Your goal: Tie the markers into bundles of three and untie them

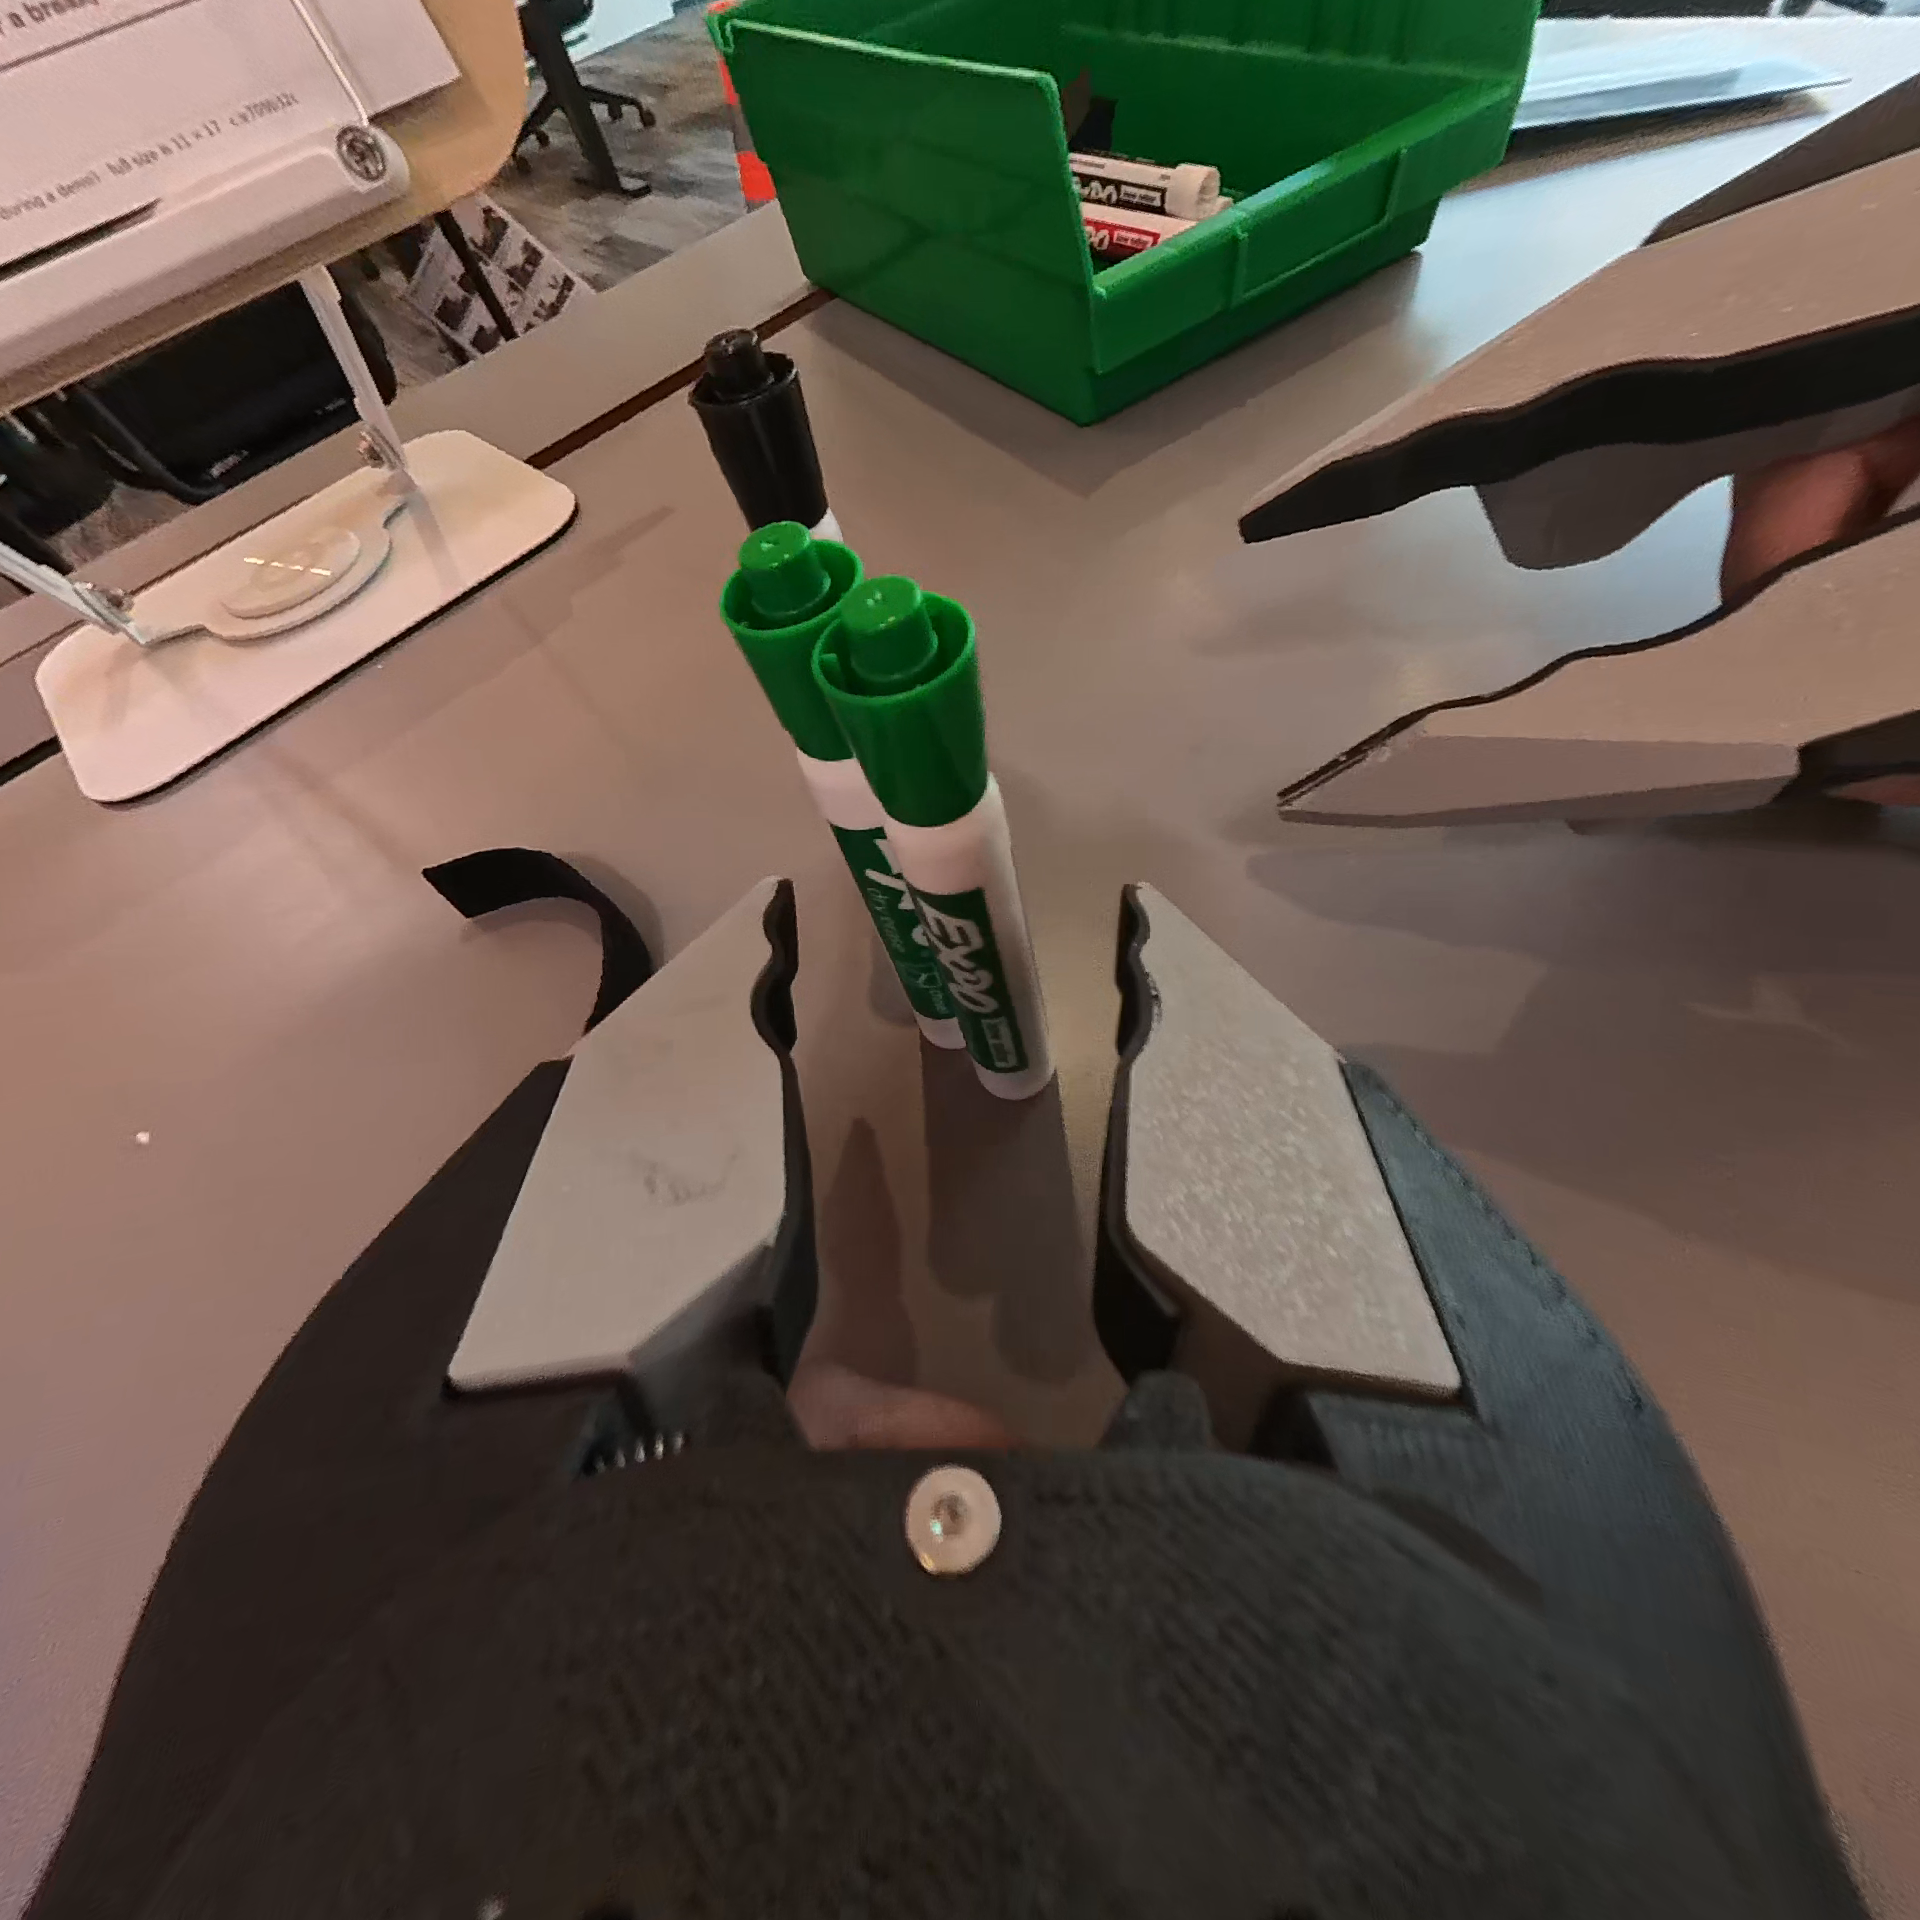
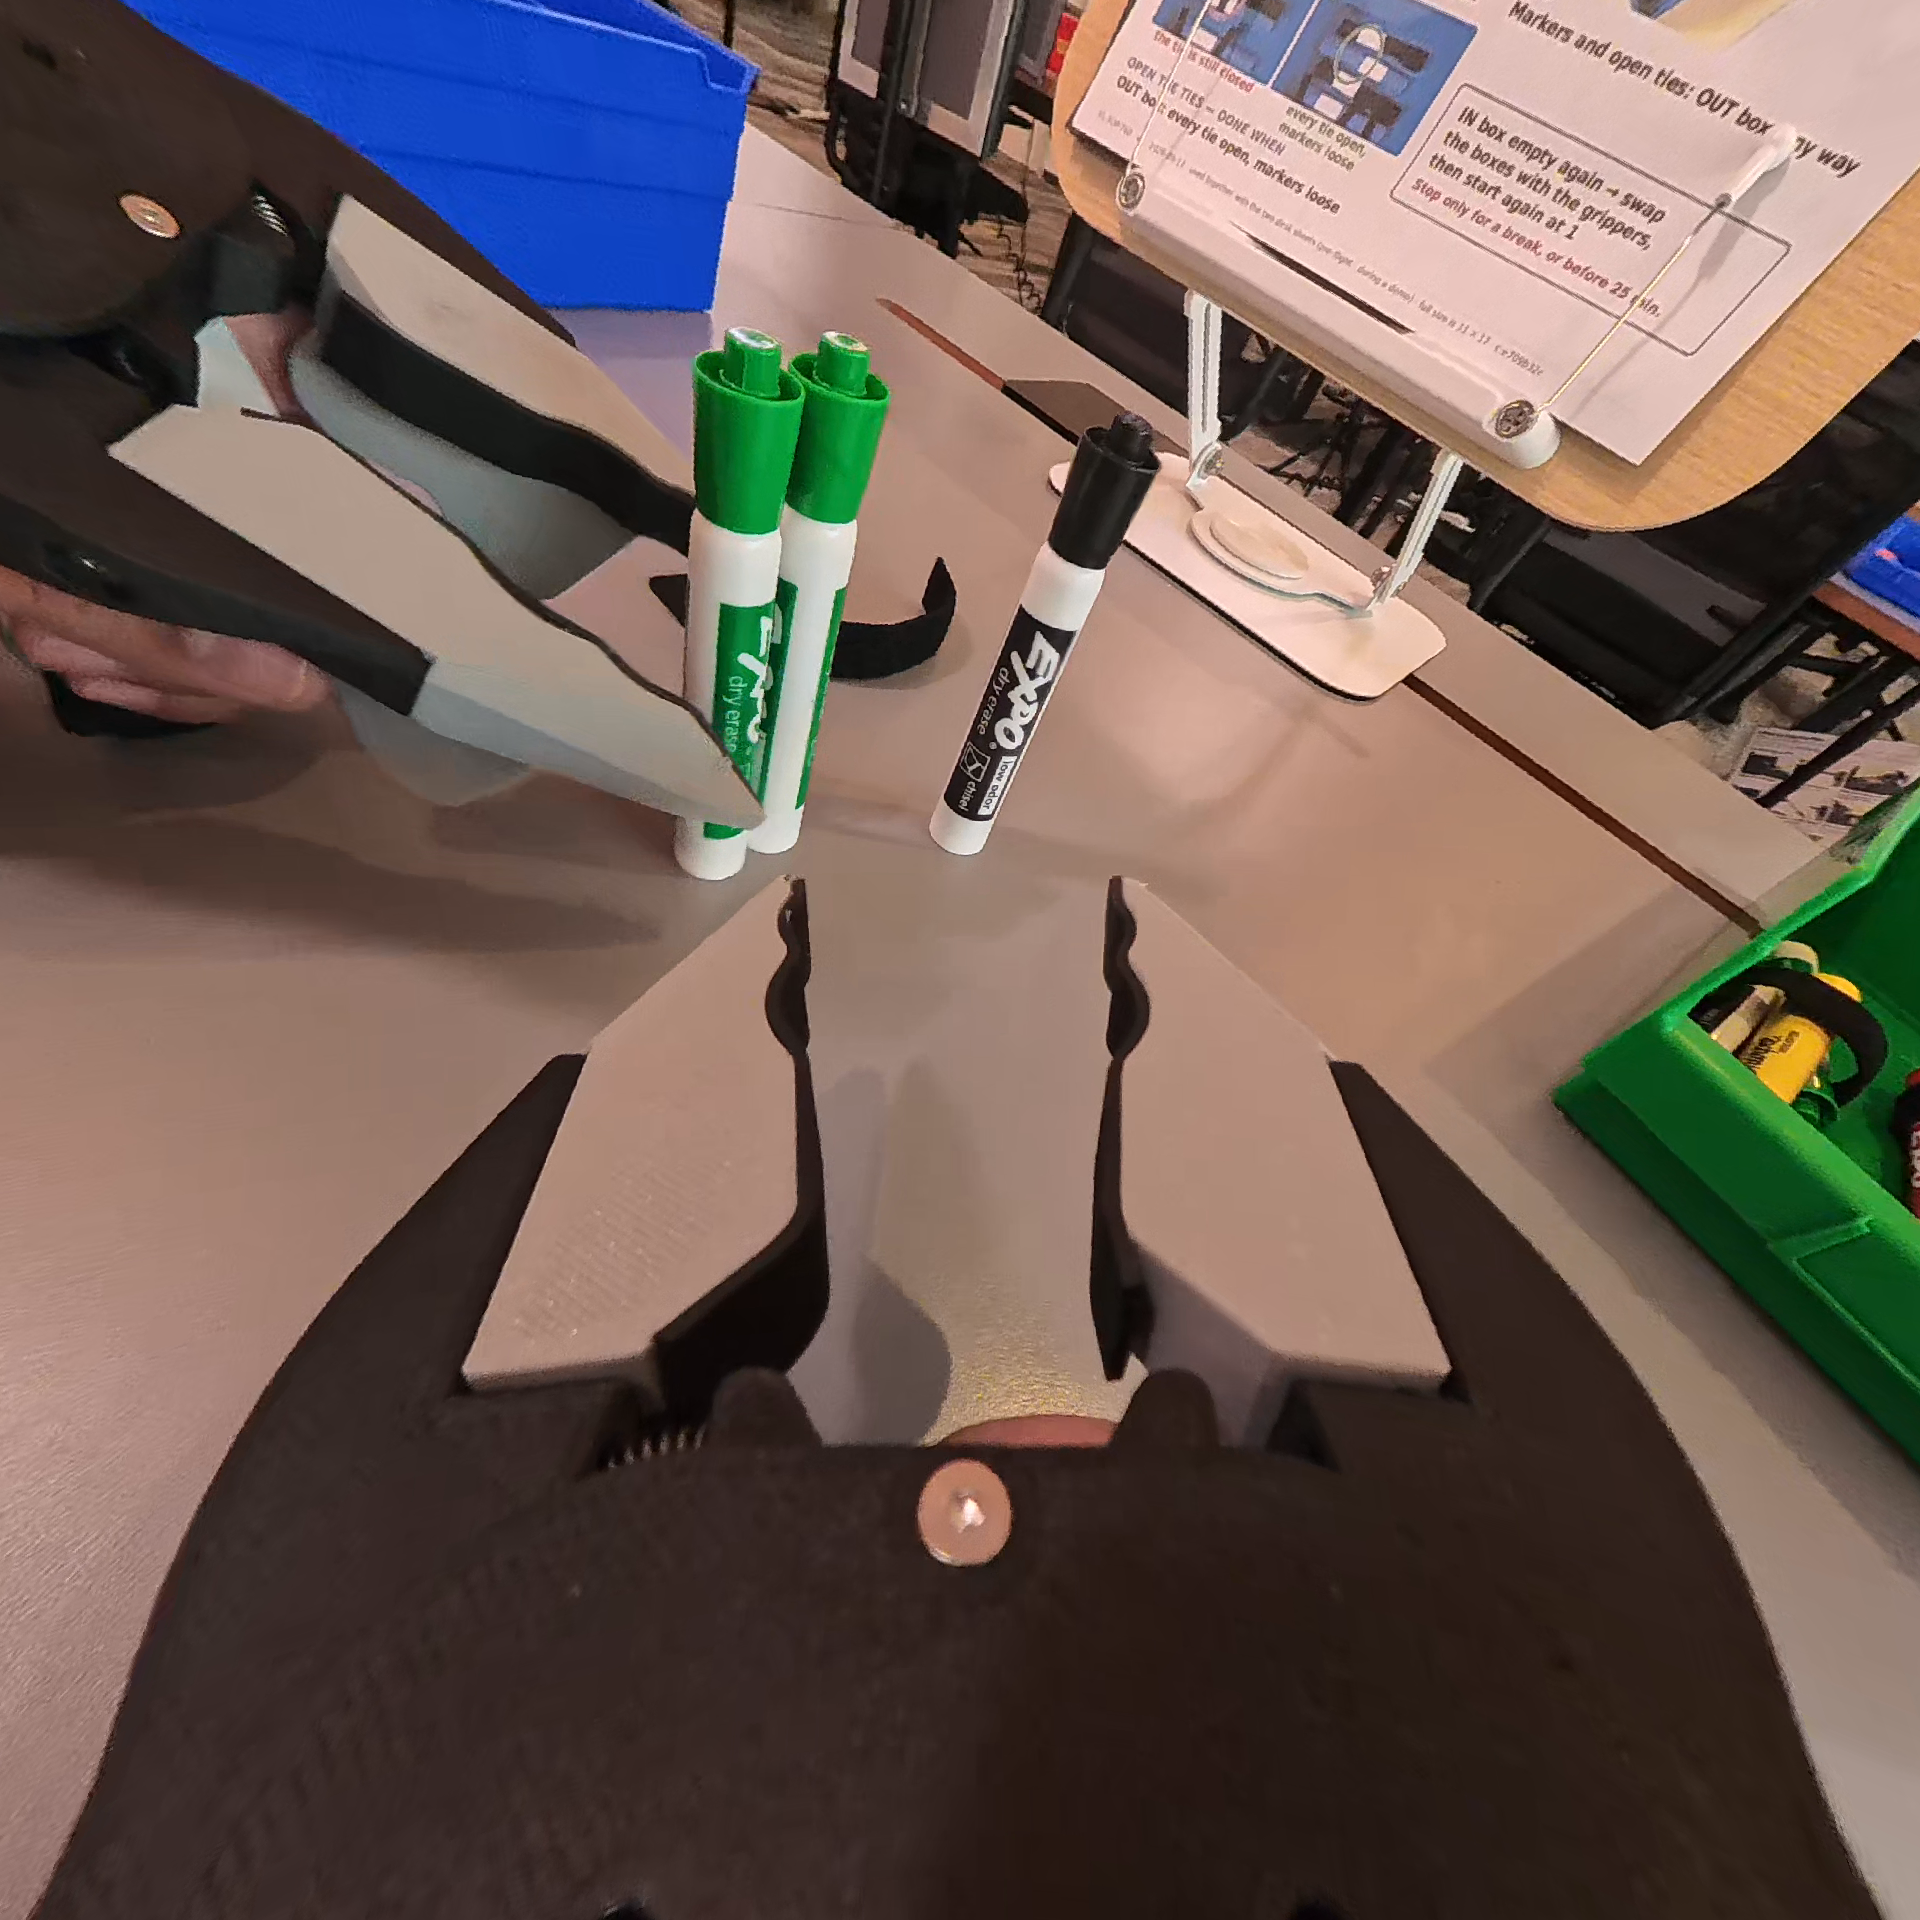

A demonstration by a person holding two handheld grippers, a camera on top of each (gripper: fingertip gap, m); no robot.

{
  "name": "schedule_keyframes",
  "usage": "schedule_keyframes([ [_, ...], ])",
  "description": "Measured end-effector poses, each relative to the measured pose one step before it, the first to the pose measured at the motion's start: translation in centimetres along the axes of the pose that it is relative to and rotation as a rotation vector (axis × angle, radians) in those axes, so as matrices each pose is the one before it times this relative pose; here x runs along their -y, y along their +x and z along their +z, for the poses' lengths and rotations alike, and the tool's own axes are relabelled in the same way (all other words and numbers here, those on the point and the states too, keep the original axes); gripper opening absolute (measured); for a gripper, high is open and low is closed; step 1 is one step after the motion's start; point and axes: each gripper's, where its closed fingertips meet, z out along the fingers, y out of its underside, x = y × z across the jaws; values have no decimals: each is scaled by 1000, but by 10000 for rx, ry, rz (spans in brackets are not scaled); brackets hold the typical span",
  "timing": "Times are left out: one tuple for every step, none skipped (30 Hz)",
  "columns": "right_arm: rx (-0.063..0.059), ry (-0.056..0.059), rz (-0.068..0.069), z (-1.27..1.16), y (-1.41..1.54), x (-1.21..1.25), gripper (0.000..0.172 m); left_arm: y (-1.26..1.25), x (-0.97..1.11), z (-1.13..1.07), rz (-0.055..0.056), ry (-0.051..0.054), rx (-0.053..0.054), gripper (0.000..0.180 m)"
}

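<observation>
Where the left gripper (image 1: 956, 935) spreads wide around them without touching, two green-capped white dry-erase markers (image 1: 925, 831) stand upright on the grey table (image 1: 312, 1039), caps up, touching; beyond, a black-capped marker (image 2: 1039, 644) stands apart. The right gripper (image 2: 956, 925) gapes bare (a blue plastic bin (image 2: 499, 135) shows only in its view).

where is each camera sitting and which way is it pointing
Left wrist view: sits on the left tool, looking along its open fingers at two upright green markers, a black marker and a green bin; the right tool enters at right.
Right wrist view: sits on the right tool, open over bare table, facing the same markers, a black strap and a document stand; the left tool and a hand show at left.
Shared: markers, strap, stand.
</observation>
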Motion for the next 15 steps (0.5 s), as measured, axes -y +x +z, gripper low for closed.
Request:
schedule_keyframes([
  [101, 21, 76, -25, -69, 10, 54, 179, 71, -157, 104, 66, -199, 60],
  [94, 30, 78, -42, -49, 24, 54, 296, 75, -190, 129, 76, -308, 61],
  [91, 44, 76, -43, -35, 49, 54, 191, 101, -207, 146, 117, -276, 61],
  [156, 48, 86, -29, -103, 41, 54, 116, 137, -214, 217, 131, -258, 61],
  [220, 17, 122, 3, -133, 8, 55, 139, 134, -198, 299, 140, -312, 61],
  [263, -10, 175, 33, -115, -35, 55, 70, 43, -173, 280, 110, -329, 61],
  [365, -14, 214, 72, -185, -35, 55, -173, -49, -85, 188, 56, -256, 61],
  [420, 6, 218, 60, -185, -12, 55, -210, -85, 3, 125, 41, -296, 61],
  [310, 36, 207, 30, 9, 45, 55, -144, -84, 71, 65, 65, -381, 62],
  [247, 107, 148, -23, 80, 142, 55, -246, -51, 107, -49, 79, -345, 62],
  [327, 186, 56, -28, -121, 291, 55, -148, -24, 151, -110, 63, -403, 62],
  [305, 146, -82, -4, -132, 258, 53, 94, 33, 171, -65, 82, -501, 62],
  [143, 0, -227, 82, 138, 63, 52, 150, 60, 166, 11, 115, -483, 62],
  [196, -92, -230, 149, 110, -21, 53, 85, 68, 158, 56, 119, -392, 62],
  [362, -35, -131, 153, -94, 108, 54, 47, 44, 130, 38, 82, -340, 62],
])
